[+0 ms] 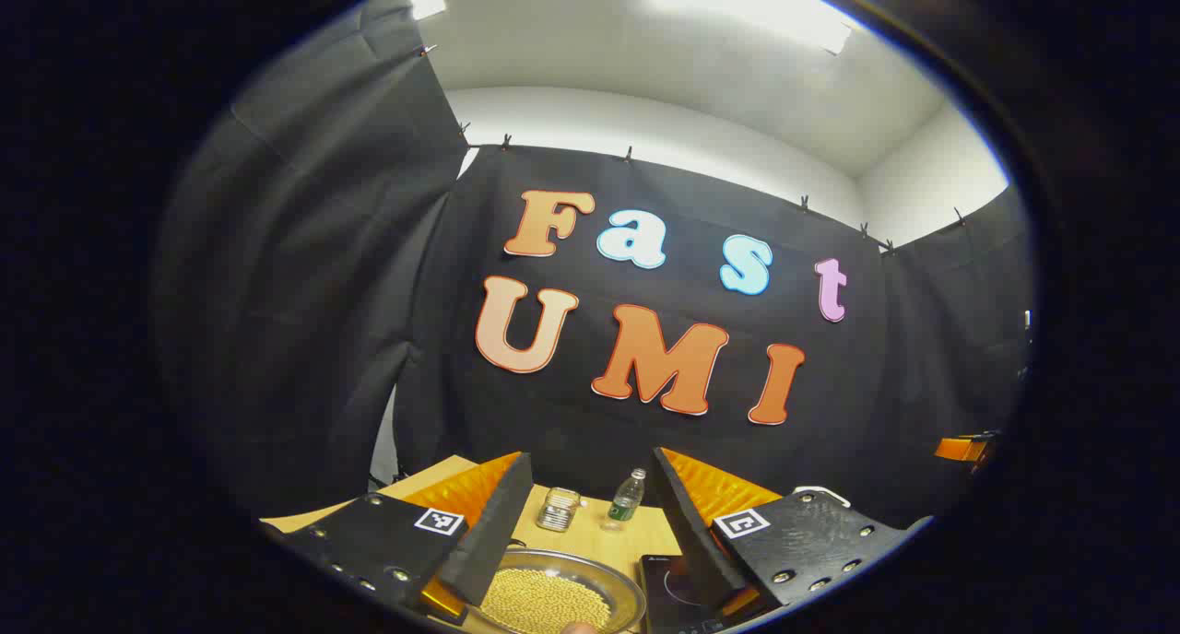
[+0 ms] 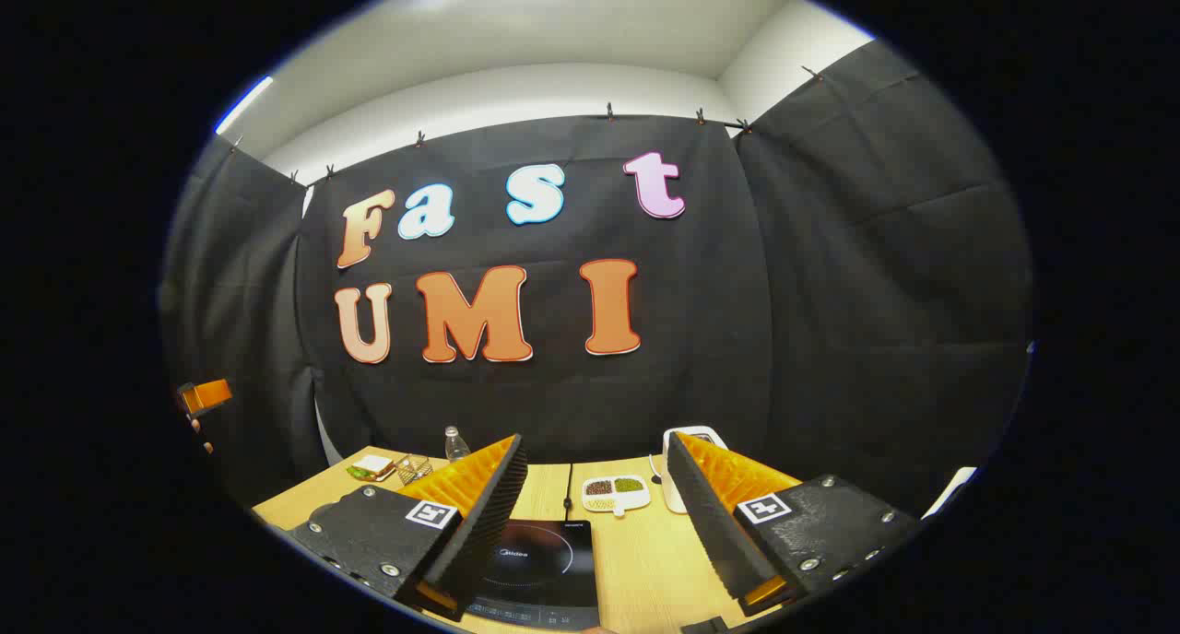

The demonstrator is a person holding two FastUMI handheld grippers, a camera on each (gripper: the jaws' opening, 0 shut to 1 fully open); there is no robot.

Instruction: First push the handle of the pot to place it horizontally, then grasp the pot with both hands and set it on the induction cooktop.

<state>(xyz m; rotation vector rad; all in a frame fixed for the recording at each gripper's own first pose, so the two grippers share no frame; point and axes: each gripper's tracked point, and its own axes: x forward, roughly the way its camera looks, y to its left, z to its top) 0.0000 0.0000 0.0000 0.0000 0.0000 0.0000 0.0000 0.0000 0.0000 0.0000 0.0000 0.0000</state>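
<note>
Presently both claws hang high above the surface, nothing between their fingers. Left claw [image 1: 590, 523]: spread, empty; below it, at 6 o'clock in the left gripper view, sits the pot [image 1: 553, 597], a shallow metal pan full of yellow beads, its handle hidden from here. The cooktop [image 1: 678, 588] lies just beside the pot, toward 5 o'clock. Right claw [image 2: 599, 514]: also spread, empty, with the cooktop at 6 o'clock in the right gripper view. Judgement: the handle push is not yet begun. To do it well, lower one claw, find the handle first, then press on its side near the tip with a slow sweep so the beads do not spill. Surface: pale wood [image 2: 645, 560]; a jar [image 1: 558, 508] and a bottle [image 1: 627, 500] stand at 12 o'clock beyond the pot; a divided dish [image 2: 615, 493] of grains lies beyond the cooktop. Room: black cloth walls, white ceiling, strip lights.
</note>
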